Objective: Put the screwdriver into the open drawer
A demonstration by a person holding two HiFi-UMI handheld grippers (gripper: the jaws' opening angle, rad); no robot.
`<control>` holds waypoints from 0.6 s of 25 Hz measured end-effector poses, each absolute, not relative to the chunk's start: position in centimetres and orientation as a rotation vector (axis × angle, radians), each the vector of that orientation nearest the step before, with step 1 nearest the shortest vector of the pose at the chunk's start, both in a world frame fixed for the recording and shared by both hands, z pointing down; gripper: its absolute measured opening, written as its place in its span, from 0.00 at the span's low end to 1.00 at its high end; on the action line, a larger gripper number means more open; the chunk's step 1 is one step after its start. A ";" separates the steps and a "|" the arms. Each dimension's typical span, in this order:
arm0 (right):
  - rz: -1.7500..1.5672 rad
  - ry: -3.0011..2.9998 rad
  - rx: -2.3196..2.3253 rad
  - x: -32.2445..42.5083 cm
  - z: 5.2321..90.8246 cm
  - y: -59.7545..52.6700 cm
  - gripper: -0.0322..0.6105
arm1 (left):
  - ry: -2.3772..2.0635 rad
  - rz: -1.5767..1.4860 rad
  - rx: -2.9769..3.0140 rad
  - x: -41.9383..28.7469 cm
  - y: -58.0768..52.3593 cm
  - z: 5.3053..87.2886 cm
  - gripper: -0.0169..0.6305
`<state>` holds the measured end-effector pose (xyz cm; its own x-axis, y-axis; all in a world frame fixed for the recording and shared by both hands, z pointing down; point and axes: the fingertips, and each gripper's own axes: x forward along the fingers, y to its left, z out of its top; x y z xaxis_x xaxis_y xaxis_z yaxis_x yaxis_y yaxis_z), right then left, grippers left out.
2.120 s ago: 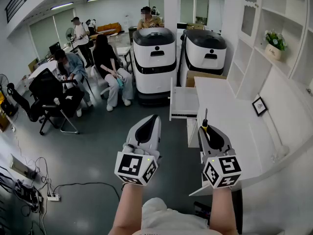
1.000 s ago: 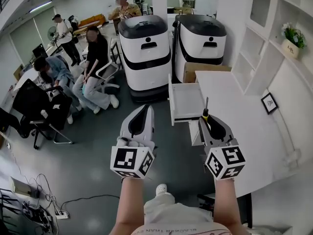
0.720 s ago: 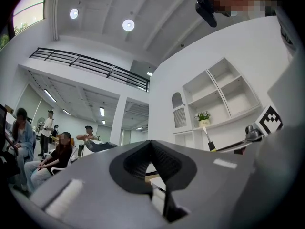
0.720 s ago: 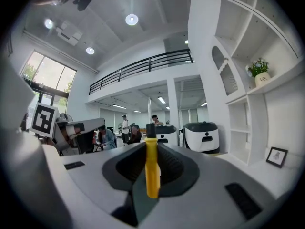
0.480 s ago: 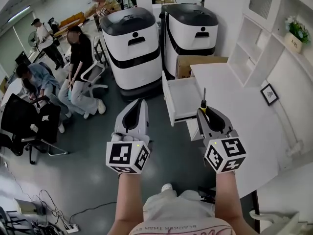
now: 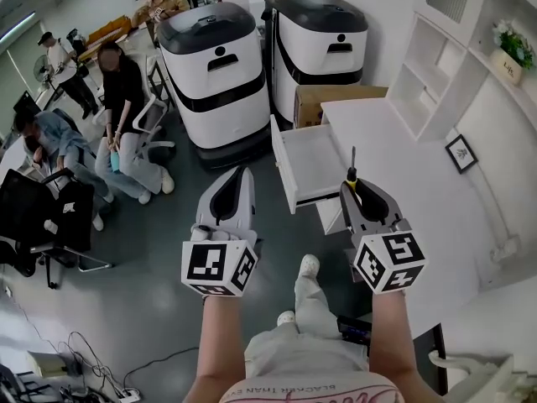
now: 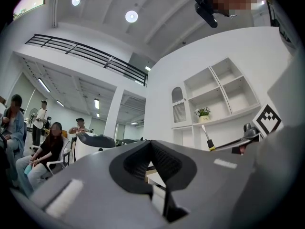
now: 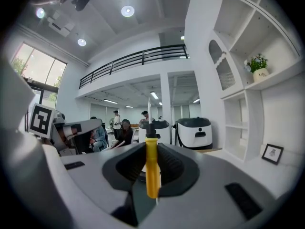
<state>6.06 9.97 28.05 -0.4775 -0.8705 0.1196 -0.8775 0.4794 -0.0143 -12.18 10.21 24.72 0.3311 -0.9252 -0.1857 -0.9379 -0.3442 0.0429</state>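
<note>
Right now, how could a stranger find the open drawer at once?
Find the long white desk on the right, below the shelves. The drawer sticks out of its left edge, near a cardboard box. Unlike that box, it is shallow, white and empty.

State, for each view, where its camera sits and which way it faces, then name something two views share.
Head view: on the person's head, facing steeply down at the open drawer; forearms, left claw, right claw show.
Left gripper view: on the left claw, facing along its shut jaws towards the shelves.
Right gripper view: on the right claw, facing along jaws gripping the screwdriver.
Shared: both gripper views show the potted plant.
</note>
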 end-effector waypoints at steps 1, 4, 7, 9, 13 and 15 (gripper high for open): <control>0.112 -2.617 1.553 6.1 28.1 9.5 0.17 | 1.760 0.276 -2.504 -12.3 9.8 24.8 0.04; 0.107 -2.615 1.558 6.3 28.3 8.0 0.17 | 1.764 0.278 -2.506 -12.3 8.2 25.0 0.04; 0.116 -2.615 1.562 6.6 28.7 6.2 0.17 | 1.759 0.270 -2.509 -11.9 6.3 25.3 0.04; 0.118 -2.618 1.558 6.8 29.0 4.8 0.17 | 1.737 0.261 -2.514 -11.3 4.9 25.4 0.04; 0.118 -2.623 1.563 7.2 29.0 1.8 0.17 | 1.702 0.238 -2.514 -10.2 1.9 25.4 0.04; 0.119 -2.627 1.562 7.2 28.9 0.1 0.17 | 1.698 0.234 -2.510 -10.1 0.5 25.2 0.04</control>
<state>7.23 0.12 28.93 -0.4758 -0.8726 0.1104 -0.8790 0.4762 -0.0244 -10.09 0.45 25.24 0.3657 -0.9124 -0.1837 -0.9281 -0.3722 0.0012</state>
